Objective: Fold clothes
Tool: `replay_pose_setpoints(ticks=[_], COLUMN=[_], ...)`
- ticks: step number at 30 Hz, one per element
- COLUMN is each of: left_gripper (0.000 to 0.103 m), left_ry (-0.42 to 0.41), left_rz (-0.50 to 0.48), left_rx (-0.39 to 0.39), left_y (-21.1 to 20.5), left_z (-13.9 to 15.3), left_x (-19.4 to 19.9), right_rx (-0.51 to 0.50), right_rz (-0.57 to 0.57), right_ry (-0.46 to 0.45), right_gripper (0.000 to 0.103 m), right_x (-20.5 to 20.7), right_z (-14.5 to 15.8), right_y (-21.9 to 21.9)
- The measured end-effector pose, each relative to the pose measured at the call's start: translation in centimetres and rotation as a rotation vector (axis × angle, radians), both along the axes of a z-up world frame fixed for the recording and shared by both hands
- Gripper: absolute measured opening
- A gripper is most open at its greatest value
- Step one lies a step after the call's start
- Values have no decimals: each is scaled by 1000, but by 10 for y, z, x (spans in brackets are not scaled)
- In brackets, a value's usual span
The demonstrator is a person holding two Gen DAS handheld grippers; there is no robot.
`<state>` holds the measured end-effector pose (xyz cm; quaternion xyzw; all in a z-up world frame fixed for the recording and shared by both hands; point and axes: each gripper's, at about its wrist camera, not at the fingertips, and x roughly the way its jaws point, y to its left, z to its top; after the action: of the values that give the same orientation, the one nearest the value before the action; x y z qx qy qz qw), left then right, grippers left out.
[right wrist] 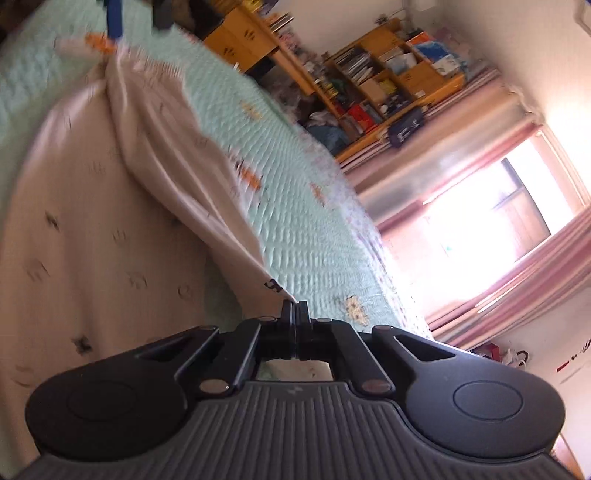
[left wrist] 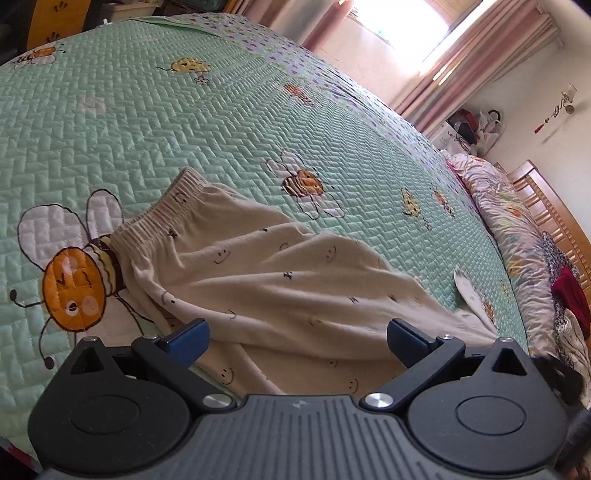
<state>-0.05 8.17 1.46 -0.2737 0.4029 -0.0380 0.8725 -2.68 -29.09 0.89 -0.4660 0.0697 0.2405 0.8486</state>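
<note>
Cream pants [left wrist: 280, 273] printed with small smiley faces lie rumpled on the green bee quilt [left wrist: 147, 122], their elastic waistband [left wrist: 162, 210] at the far left. My left gripper [left wrist: 297, 341] hovers over the near part of the pants, its blue pads wide apart with nothing pinched between them. In the right wrist view my right gripper [right wrist: 295, 308] is shut on a corner of the pants [right wrist: 155, 155], and the cloth runs taut from its tips up toward the far left. One blue finger [right wrist: 112, 18] of the left gripper shows at the top there.
Crumpled floral bedding [left wrist: 517, 229] and a dark red cloth [left wrist: 570, 295] lie along the wooden headboard [left wrist: 554, 206] on the right. Wooden shelves [right wrist: 388, 77] full of books stand beyond the bed. Pink curtains [right wrist: 517, 288] frame a bright window.
</note>
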Motion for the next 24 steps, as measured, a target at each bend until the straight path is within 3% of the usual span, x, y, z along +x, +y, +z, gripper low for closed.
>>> replay_pose_setpoints(ticks=[3, 5, 7, 10, 13, 20, 24], left_gripper=[102, 102, 102, 102, 102, 102, 102], left_ry=[2, 5, 13, 30, 42, 20, -20], left_rz=[23, 34, 43, 48, 64, 54, -52], left_rx=[-8, -21, -38, -57, -39, -71, -89], left_y=[8, 12, 16, 20, 24, 34, 17], left_z=[-1, -3, -6, -12, -15, -15, -8], left_x=[-4, -5, -6, -7, -11, -17, -21], right_rx=[32, 56, 62, -11, -68, -126, -42], right_rz=[11, 21, 23, 31, 13, -67, -56], right_ry=[-4, 53, 142, 247, 245, 266, 241], right_gripper=[0, 0, 0, 0, 0, 3, 14], right_x=[-38, -56, -64, -70, -79, -81, -99], right_z=[24, 25, 10, -31, -55, -51, -30], right_y=[-8, -11, -11, -2, 4, 2, 9])
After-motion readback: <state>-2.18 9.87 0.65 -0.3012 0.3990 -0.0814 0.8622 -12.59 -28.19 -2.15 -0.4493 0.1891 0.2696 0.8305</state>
